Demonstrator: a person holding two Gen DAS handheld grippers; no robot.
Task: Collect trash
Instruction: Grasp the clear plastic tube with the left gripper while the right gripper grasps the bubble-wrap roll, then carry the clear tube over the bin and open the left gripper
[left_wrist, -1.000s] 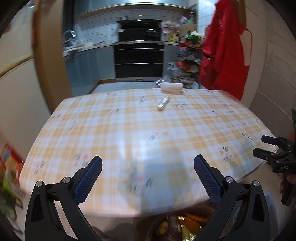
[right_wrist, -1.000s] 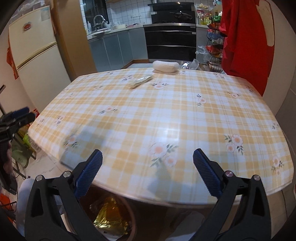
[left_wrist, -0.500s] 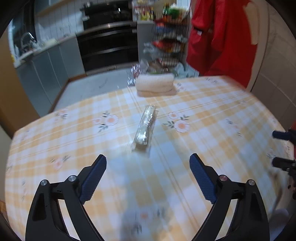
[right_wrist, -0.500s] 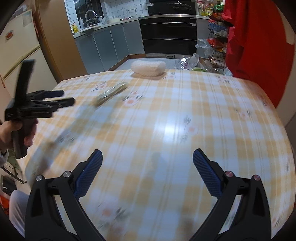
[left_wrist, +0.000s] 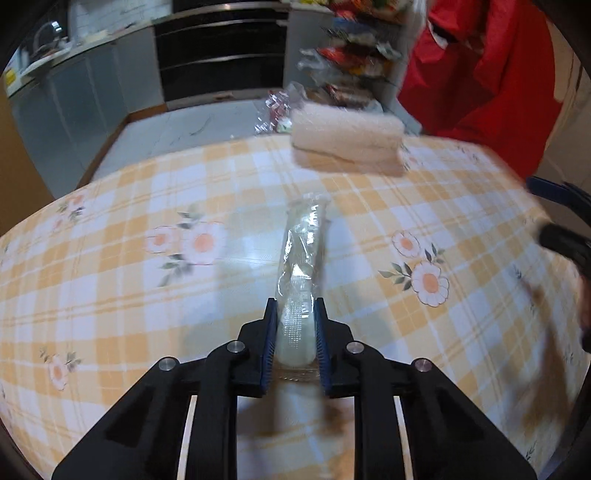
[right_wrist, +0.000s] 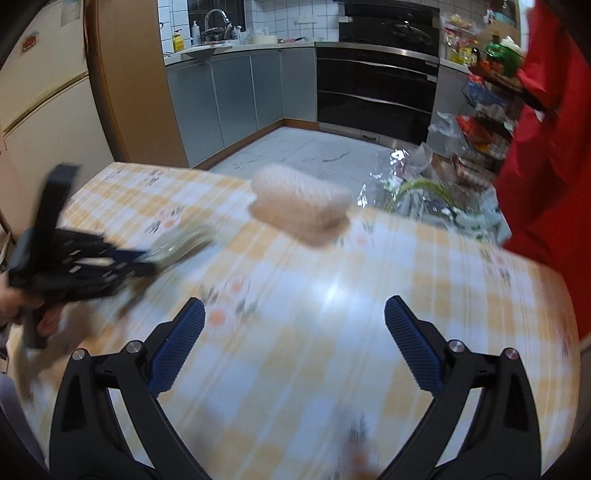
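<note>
Left gripper (left_wrist: 295, 334): we had its jaws clamped on the near end of the clear plastic wrapper (left_wrist: 302, 266).
Wrapper's place: on the checked tablecloth (left_wrist: 110, 266), short of the rolled towel (left_wrist: 347, 139).
Wrapper's axis: long side ran straight out from our fingers toward the towel.
Right gripper (right_wrist: 293, 349): jaws spread wide, holding nothing, above the cloth.

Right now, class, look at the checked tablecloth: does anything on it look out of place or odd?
Only the clear plastic wrapper, a crinkled piece of litter lying lengthwise mid-table; the left claw is shut on its near end. The rolled beige towel sits neatly at the far edge. No spill or damage shows on the tablecloth, though the right wrist view is blurred.
</note>
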